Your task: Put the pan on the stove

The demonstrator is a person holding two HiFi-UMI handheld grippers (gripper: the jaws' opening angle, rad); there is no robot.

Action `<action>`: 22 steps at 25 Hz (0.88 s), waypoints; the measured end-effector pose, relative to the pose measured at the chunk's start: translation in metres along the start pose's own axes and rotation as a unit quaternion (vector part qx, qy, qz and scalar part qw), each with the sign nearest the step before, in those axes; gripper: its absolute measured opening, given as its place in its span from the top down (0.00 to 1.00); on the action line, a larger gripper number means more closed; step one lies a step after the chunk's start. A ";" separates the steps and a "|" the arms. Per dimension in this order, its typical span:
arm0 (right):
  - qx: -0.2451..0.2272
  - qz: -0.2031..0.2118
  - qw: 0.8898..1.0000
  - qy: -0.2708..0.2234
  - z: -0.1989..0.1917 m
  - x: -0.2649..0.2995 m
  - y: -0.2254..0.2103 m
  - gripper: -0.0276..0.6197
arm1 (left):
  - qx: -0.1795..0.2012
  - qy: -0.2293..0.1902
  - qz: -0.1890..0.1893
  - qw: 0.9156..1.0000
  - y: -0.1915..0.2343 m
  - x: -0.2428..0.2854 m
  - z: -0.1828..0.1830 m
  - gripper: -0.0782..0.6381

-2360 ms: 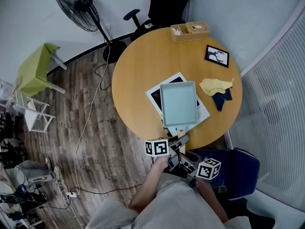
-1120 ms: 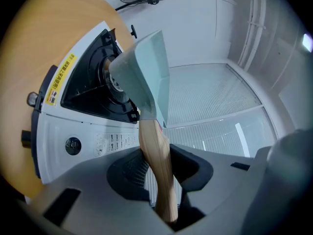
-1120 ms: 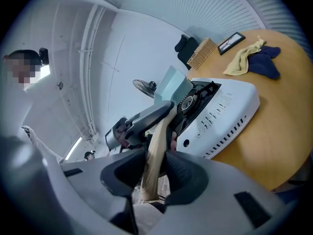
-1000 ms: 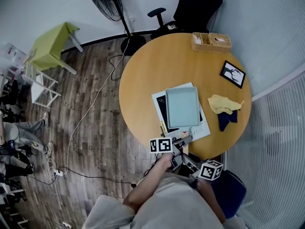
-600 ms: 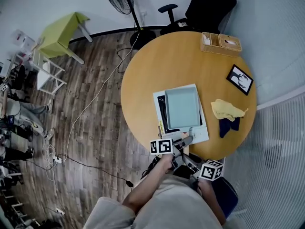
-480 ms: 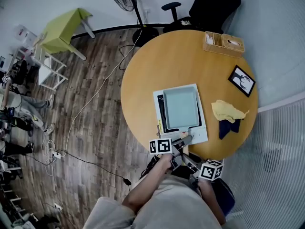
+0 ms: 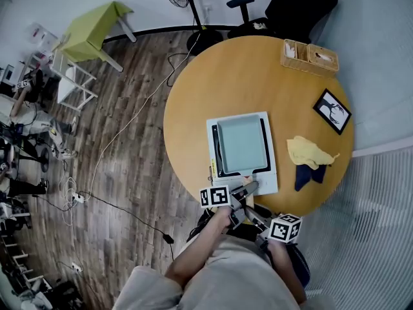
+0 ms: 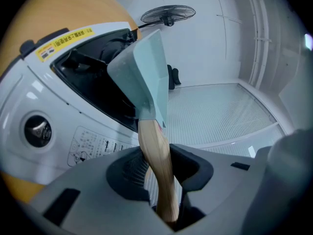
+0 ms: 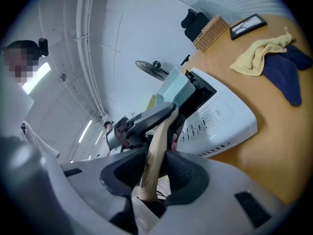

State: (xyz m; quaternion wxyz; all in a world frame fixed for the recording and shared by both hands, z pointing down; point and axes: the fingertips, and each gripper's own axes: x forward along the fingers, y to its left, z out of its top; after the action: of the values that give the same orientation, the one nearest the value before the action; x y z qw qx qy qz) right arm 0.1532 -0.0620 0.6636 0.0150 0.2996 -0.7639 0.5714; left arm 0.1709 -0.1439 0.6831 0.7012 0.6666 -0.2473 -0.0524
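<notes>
A square pale-green pan (image 7: 241,144) lies over the black glass of the white induction stove (image 7: 270,183) on the round wooden table (image 7: 213,82). Its wooden handle (image 7: 249,187) points toward me over the stove's front edge. My left gripper (image 7: 242,191) is shut on the handle (image 8: 156,151), and the pan body (image 8: 142,77) rises just beyond it. My right gripper (image 7: 239,209) is shut on the same handle (image 9: 152,155) nearer its end, behind the left gripper (image 9: 142,124). From here I cannot tell whether the pan's base touches the glass.
A yellow cloth (image 7: 310,152) and a dark blue cloth (image 7: 306,177) lie right of the stove. A framed picture (image 7: 333,110) and wicker boxes (image 7: 308,55) sit at the far right. A black chair (image 7: 303,5), a green stool (image 7: 93,31) and floor cables (image 7: 122,141) surround the table.
The pan has swung from a skewed place over the stove's right side to square over the black glass. Both grippers stay on the handle; my head view has shifted.
</notes>
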 end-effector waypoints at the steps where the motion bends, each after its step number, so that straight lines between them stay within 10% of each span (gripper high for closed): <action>1: 0.001 0.000 1.000 0.000 0.000 0.000 0.000 0.74 | -0.004 -0.001 -0.001 1.000 0.001 0.000 0.000 0.70; 22: -0.038 -0.040 0.998 -0.018 0.008 0.002 0.006 0.71 | 0.014 0.021 -0.007 1.000 -0.001 -0.003 0.004 0.66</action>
State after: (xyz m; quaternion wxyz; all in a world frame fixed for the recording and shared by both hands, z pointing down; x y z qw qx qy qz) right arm 0.1513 -0.0694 0.6567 0.0352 0.3395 -0.7724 0.5356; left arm 0.1672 -0.1461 0.6815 0.6963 0.6791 -0.2289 -0.0400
